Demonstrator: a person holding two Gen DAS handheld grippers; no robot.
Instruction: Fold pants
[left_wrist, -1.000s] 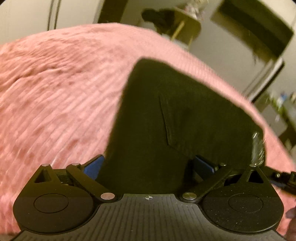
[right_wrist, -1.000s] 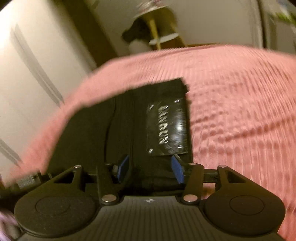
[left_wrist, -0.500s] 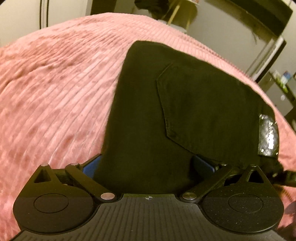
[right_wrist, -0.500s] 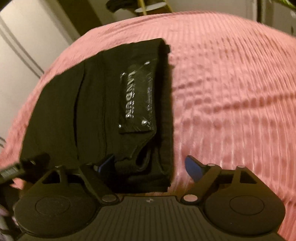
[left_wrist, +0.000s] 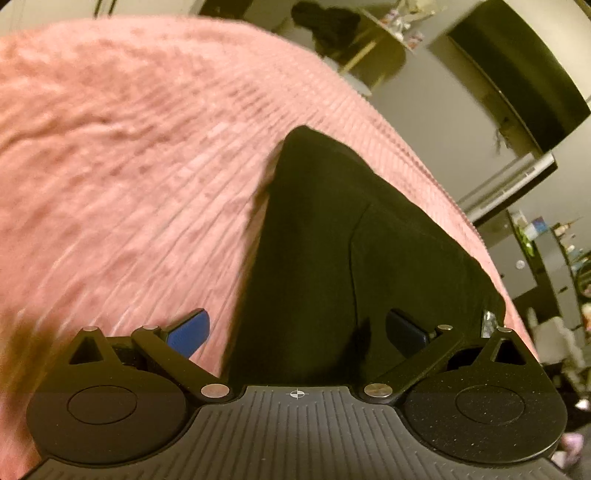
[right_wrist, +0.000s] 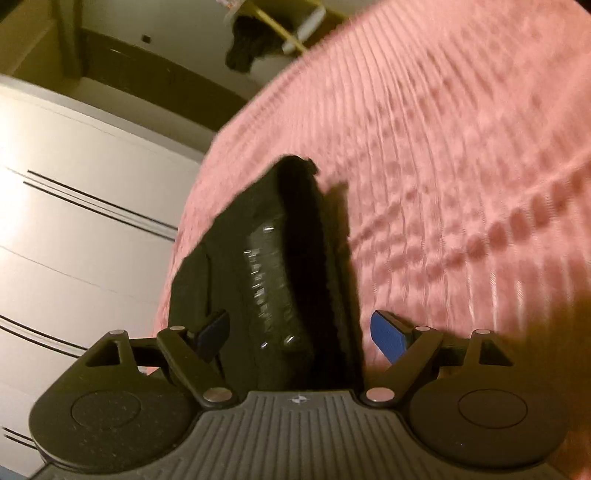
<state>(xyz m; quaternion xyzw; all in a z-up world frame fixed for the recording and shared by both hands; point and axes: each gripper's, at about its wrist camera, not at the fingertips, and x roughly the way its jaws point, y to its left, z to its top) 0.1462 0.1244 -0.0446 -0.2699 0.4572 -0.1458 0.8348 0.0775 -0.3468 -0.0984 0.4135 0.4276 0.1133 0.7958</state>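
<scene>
A: Left wrist view first. What's there?

B: The black pants (left_wrist: 354, 258) lie as a compact folded bundle on the pink ribbed bedspread (left_wrist: 129, 166), with a pocket seam showing on top. The left gripper (left_wrist: 295, 330) has its jaws spread wide. One blue pad sits over the bedspread and the other over the fabric, with nothing pinched between them.

A: And the right wrist view?

B: It's the same bundle, seen from its end, where the stacked layers and a shiny waistband patch (right_wrist: 269, 273) show. The right gripper (right_wrist: 303, 334) is also wide open, straddling the near edge without holding it. The picture is blurred, so whether the pads touch the cloth I can't tell.

A: How far along is the job?

B: I'd judge it nearly finished. The pants look folded down to a small packet, and at most some tidying or smoothing of the edges is left.
</scene>
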